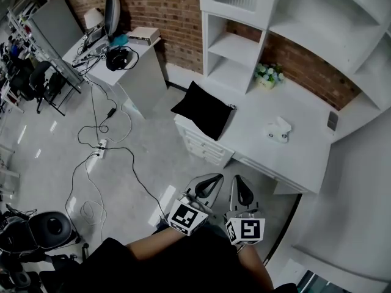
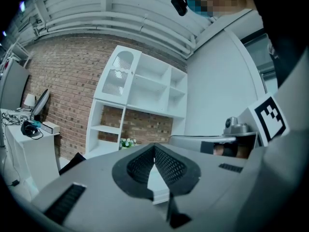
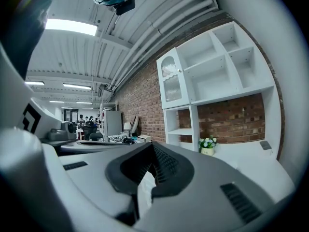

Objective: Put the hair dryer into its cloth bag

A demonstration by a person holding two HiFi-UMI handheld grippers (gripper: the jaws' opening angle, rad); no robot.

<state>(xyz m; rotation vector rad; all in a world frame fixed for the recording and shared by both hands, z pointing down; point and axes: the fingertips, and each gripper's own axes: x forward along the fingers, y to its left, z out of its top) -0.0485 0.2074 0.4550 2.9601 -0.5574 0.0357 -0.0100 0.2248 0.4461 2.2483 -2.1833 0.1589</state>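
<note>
A black cloth bag (image 1: 204, 110) lies flat on the left end of the white desk (image 1: 256, 145), partly over its corner. The white hair dryer (image 1: 278, 129) rests further right on the same desk. Both grippers hang side by side in front of the desk, well short of it, pointing level toward it. My left gripper (image 1: 211, 182) (image 2: 154, 150) is shut with nothing between its jaws. My right gripper (image 1: 240, 184) (image 3: 153, 150) is shut and empty too. A corner of the bag (image 2: 72, 162) shows in the left gripper view; the dryer is hidden in both gripper views.
A small pot of flowers (image 1: 269, 76) (image 3: 207, 144) stands at the back of the desk under white wall shelves (image 1: 244, 35). A dark small object (image 1: 332, 121) lies at the desk's right. Drawers (image 1: 201, 145) sit below the bag. Cables (image 1: 101, 145) trail across the floor toward a second cluttered desk (image 1: 119, 58).
</note>
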